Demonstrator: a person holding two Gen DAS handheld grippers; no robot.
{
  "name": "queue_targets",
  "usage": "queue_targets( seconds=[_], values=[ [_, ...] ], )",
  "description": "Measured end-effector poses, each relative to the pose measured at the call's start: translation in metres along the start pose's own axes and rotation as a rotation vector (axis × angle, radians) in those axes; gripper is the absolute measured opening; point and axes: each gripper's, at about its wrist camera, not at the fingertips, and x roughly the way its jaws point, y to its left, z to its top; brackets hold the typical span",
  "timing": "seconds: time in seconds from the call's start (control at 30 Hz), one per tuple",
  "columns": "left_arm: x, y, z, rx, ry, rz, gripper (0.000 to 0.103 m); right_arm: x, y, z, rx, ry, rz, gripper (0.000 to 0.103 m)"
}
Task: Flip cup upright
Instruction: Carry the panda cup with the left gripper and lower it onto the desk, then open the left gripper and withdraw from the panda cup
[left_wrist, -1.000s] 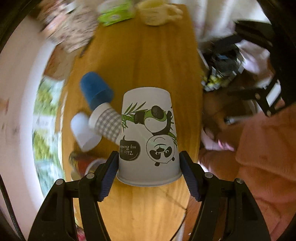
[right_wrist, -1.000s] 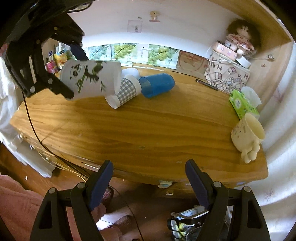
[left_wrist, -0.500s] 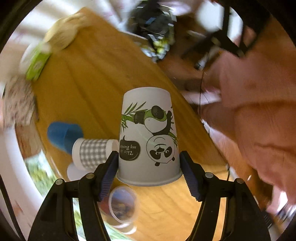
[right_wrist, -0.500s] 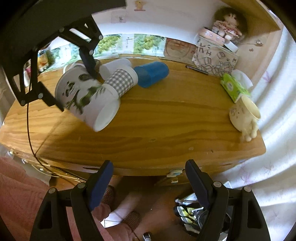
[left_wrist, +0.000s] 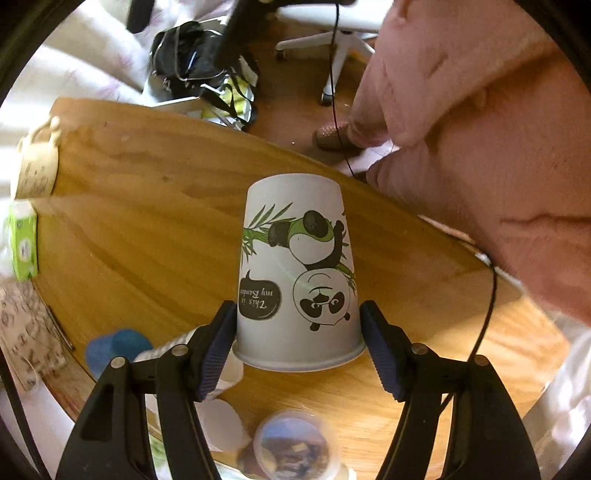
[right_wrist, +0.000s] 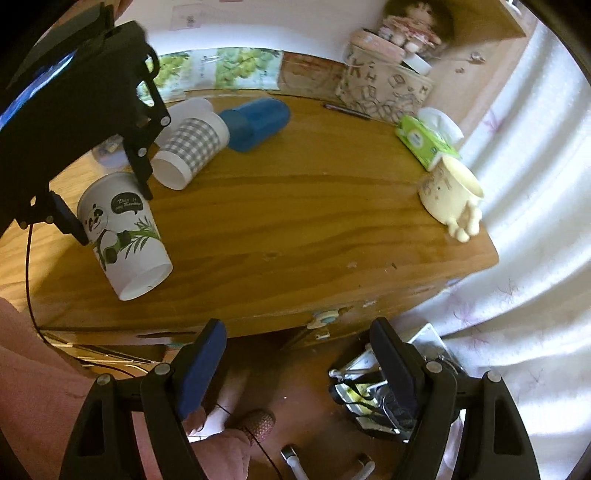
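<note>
Since half a second ago, background behind the held panda cup (left_wrist: 297, 273) has swung, floor and chair now showing.

Left wrist view: left gripper (left_wrist: 297, 347) clamps the cup near its rim, base pointing away, above the tabletop (left_wrist: 140, 206).

Right wrist view: the cup (right_wrist: 122, 236) hangs tilted, its base lowest and nearest the wood, the print reading upright. Right gripper (right_wrist: 297, 365) stands wide, holding nothing, off the front edge. Advice: finish the roll until the base is level, lower squarely, then release.
</note>
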Motion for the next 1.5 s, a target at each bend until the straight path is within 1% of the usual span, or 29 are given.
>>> queue_targets(
  seconds=[0.2, 0.3, 0.5, 0.57, 0.6, 0.63, 0.67, 0.77, 1.03, 1.17, 1.37, 1.43, 1.5],
  values=[
    [0.013, 0.003, -0.003, 0.025, -0.002, -0.006, 0.072, -0.001, 0.002, 0.000, 0.021, 0.013, -0.025, 0.081],
    [0.012, 0.004, -0.006, 0.026, -0.022, -0.015, 0.073, -0.001, 0.002, -0.001, 0.030, 0.019, -0.026, 0.081],
    [0.012, 0.002, -0.008, 0.039, -0.019, -0.018, 0.073, 0.002, 0.004, -0.001, 0.033, 0.031, -0.021, 0.081],
    [0.013, 0.005, -0.008, 0.031, -0.012, -0.029, 0.073, 0.002, 0.005, 0.000, 0.031, 0.032, -0.018, 0.081],
    [0.014, 0.006, -0.008, 0.021, -0.004, -0.032, 0.075, 0.003, 0.005, 0.001, 0.031, 0.034, -0.018, 0.081],
    [0.014, 0.008, -0.008, 0.007, 0.008, -0.029, 0.079, 0.004, 0.005, 0.001, 0.032, 0.036, -0.018, 0.081],
    [0.013, 0.009, -0.008, -0.002, 0.010, -0.028, 0.080, 0.006, 0.005, 0.001, 0.034, 0.041, -0.018, 0.081],
    [0.008, 0.010, -0.007, -0.015, 0.001, -0.035, 0.080, 0.010, 0.006, 0.000, 0.038, 0.055, -0.012, 0.081],
    [-0.001, 0.005, -0.012, -0.037, 0.023, -0.044, 0.083, 0.011, 0.010, 0.000, 0.027, 0.058, 0.005, 0.081],
    [-0.012, 0.009, -0.015, -0.098, 0.014, -0.045, 0.083, 0.008, 0.011, 0.001, 0.020, 0.041, 0.005, 0.081],
    [-0.038, 0.012, -0.021, -0.174, 0.008, 0.006, 0.083, 0.004, 0.014, 0.007, -0.011, 0.012, 0.025, 0.081],
    [-0.047, 0.014, -0.023, -0.222, -0.001, 0.016, 0.083, 0.001, 0.014, 0.010, -0.025, -0.011, 0.046, 0.081],
    [-0.058, 0.017, -0.024, -0.294, -0.017, 0.034, 0.083, -0.001, 0.015, 0.015, -0.051, -0.034, 0.065, 0.081]
  ],
)
